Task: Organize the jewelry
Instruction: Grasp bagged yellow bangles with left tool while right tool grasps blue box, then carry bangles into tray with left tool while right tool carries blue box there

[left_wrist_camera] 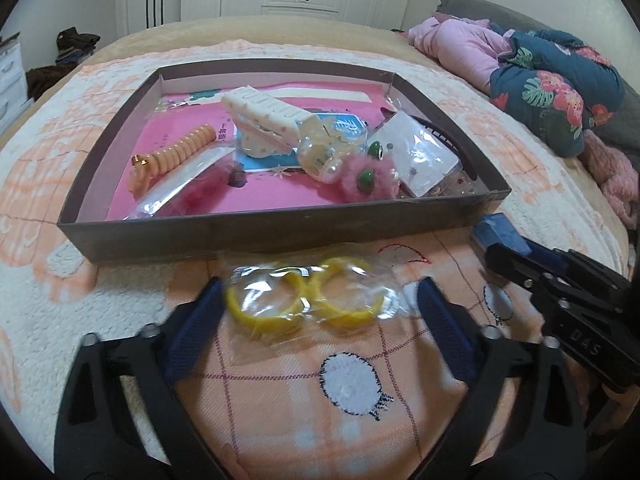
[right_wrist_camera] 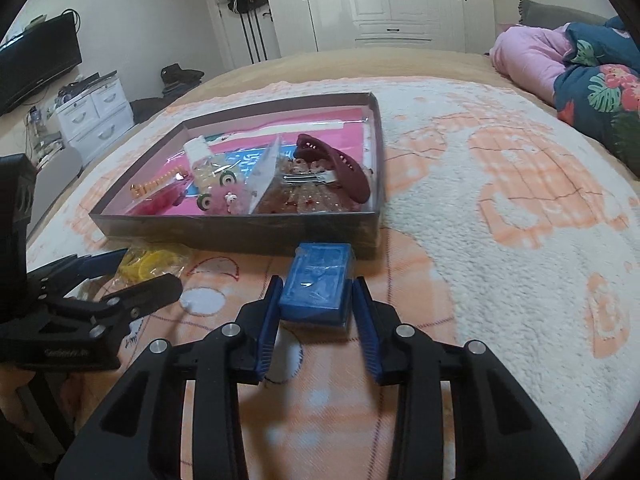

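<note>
A shallow brown box sits on the bed and holds several hair clips, ties and bagged jewelry. It also shows in the right wrist view. In front of it lies a clear bag with two yellow bangles, between the fingers of my open left gripper. The bag also shows in the right wrist view. My right gripper is open around a small blue box, its pads close to the box's sides. The blue box and the right gripper show at the right of the left wrist view.
A peach and white blanket covers the bed. A pile of pink and floral bedding lies at the far right. White wardrobes stand behind, with a drawer unit and a TV at the left.
</note>
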`<state>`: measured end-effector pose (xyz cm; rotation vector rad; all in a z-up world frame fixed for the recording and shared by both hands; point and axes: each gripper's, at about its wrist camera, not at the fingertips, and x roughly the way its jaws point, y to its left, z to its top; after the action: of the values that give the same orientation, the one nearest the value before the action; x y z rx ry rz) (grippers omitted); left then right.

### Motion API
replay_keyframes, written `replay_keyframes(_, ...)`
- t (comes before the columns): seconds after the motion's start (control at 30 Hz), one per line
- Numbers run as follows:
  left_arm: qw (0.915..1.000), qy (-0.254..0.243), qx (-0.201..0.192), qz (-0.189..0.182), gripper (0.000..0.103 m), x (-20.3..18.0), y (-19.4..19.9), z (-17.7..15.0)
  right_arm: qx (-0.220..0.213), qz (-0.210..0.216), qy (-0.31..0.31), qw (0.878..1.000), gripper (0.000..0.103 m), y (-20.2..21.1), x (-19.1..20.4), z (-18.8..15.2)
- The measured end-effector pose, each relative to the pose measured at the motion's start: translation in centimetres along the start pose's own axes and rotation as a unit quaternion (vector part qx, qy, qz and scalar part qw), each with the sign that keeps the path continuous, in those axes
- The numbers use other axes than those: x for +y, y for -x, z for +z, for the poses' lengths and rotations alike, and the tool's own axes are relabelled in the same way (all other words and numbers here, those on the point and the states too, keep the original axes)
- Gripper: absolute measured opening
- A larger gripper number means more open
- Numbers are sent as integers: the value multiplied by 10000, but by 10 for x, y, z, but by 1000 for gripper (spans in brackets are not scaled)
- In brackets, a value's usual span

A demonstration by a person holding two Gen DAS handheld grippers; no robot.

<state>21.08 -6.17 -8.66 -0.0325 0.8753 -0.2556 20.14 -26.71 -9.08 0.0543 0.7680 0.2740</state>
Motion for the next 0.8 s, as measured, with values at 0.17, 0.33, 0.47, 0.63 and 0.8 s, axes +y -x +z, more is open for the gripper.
replay_keyframes(0.17,9999,-131,6,14,71,-3,1,-1,-20,20,-41,10000,34,7,1,-3)
replay_keyframes(0.33,9999,-41,-53,-117,71,1,11,-3,-51,108,46,9999,34,16,9,-7)
replay_keyframes(0.47,9997,31,-205,-160,71,6,27,-4,-88,204,154,9996,34,23,20,-8)
replay_keyframes(0.63,9987,169,-469,-98,71,18,51,-1,-171,366,327,9986,34,33,37,-6)
replay_keyframes(0.8,9971,258,-718,7,71,27,68,5,-312,497,519,9969,34,42,55,1)
